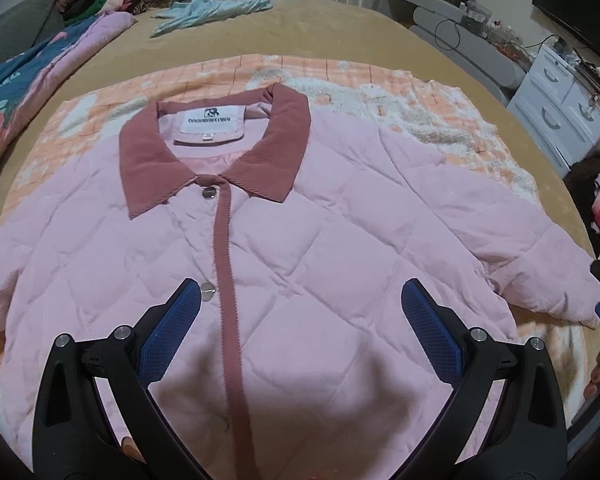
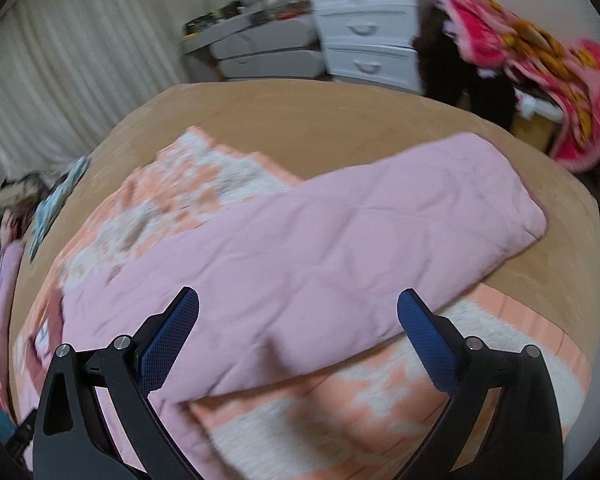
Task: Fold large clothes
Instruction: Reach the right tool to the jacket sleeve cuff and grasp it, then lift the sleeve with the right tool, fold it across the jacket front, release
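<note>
1. Blue-padded fingers of the left gripper [image 1: 300, 312] frame the bottom of the left wrist view, spread wide and released, hovering over the jacket's front with nothing between them; their shadow darkens the fabric below.
2. Under everything lies the bed [image 1: 340, 28] with a tan cover; its near edge is cut off in both views.
3. On it is spread an orange-and-white checked blanket [image 1: 420, 92], mostly hidden beneath the jacket.
4. On the blanket lies the pink quilted jacket [image 1: 340, 208], front up, its long axis running from the collar at the far end toward the camera. The hem is cut off below the frame and the left shoulder runs out of view.
5. In the blurred right wrist view one sleeve [image 2: 380, 216] stretches out to the upper right, its cuff end resting past the blanket on the tan cover.
6. Spread just as wide and gripping nothing, the right gripper [image 2: 298, 320] hangs above that sleeve.
7. Beside the bed stands a white drawer unit [image 2: 368, 28], drawers closed; what sits on top is too blurred to tell.
8. A dusty-rose collar [image 1: 216, 152] lies open, showing a white label [image 1: 210, 122] with print too small to read surely.
9. A matching rose placket [image 1: 228, 280] runs down the middle, with metal snaps [image 1: 209, 193] on its left.
10. A light blue garment [image 1: 216, 10] lies crumpled at the bed's far edge.
</note>
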A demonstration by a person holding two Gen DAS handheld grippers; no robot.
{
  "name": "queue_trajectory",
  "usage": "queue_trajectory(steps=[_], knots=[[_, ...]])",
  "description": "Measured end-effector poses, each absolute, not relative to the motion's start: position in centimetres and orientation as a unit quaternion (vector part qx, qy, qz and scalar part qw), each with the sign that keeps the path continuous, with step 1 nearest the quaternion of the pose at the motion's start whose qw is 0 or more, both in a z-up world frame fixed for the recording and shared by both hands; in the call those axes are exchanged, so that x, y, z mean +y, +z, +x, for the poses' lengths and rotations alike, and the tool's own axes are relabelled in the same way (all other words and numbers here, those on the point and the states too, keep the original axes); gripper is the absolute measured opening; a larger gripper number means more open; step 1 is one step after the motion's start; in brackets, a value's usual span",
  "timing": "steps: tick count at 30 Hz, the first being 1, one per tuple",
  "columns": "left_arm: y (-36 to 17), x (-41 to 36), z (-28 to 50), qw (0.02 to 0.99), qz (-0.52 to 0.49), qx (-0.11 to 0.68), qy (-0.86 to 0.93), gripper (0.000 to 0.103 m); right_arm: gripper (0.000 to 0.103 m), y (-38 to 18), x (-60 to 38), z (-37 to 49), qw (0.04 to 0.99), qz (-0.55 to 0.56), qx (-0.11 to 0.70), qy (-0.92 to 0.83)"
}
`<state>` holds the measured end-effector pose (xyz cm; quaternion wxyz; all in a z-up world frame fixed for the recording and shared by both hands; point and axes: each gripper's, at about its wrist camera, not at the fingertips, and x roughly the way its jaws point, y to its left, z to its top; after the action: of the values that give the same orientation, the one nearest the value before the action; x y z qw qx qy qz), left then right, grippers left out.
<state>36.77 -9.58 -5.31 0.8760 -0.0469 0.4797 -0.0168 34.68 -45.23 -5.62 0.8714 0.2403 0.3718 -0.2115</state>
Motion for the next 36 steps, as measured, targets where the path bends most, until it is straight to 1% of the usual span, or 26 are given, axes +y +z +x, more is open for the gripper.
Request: queue_trajectory(steps=[13,21,22,24,25,26,27,29,30,31,32,36], knots=[[-7.0,-10.3,39.1,0.876,-0.039,0.481,-0.003,0.094,0.099,-9.7,-53.7,32.9,0.809,0.349,0.367,-0.299],[-6.9,-8.9,39.7,0.877,-0.044,0.479,0.011,0.094,0.098,-12.3,-57.4,33.0,0.785,0.414,0.351,-0.298],[-6.7,-8.6,39.7,0.877,-0.045,0.478,0.012,0.094,0.096,-12.4,-57.8,33.0,0.786,0.419,0.344,-0.298],[-6.5,-8.1,39.7,0.878,-0.046,0.477,0.014,0.094,0.086,-12.7,-58.5,33.0,0.784,0.429,0.335,-0.299],[-6.3,-7.9,39.7,0.878,-0.045,0.476,0.015,0.094,0.074,-12.9,-59.0,33.0,0.786,0.432,0.326,-0.299],[-6.1,-7.6,39.6,0.879,-0.043,0.474,0.017,0.094,0.059,-12.9,-59.3,33.0,0.789,0.432,0.320,-0.299],[-5.9,-7.4,39.6,0.881,-0.041,0.471,0.019,0.094,0.054,-13.0,-59.6,33.0,0.795,0.432,0.311,-0.291],[-5.3,-6.7,39.3,0.885,-0.038,0.464,0.022,0.094,0.037,-12.9,-59.7,33.0,0.805,0.429,0.298,-0.279],[-5.1,-6.4,39.2,0.886,-0.038,0.462,0.023,0.094,0.032,-12.6,-59.6,33.0,0.813,0.421,0.294,-0.275],[-4.8,-6.1,39.1,0.886,-0.041,0.461,0.023,0.094,0.025,-12.0,-59.2,33.1,0.824,0.408,0.285,-0.270],[-4.5,-5.7,39.0,0.887,-0.046,0.459,0.023,0.094,0.021,-11.2,-58.8,33.4,0.836,0.392,0.279,-0.266],[-3.2,-4.6,38.1,0.893,-0.062,0.446,0.013,0.094,0.018,-7.7,-56.5,33.4,0.879,0.330,0.246,-0.240]])
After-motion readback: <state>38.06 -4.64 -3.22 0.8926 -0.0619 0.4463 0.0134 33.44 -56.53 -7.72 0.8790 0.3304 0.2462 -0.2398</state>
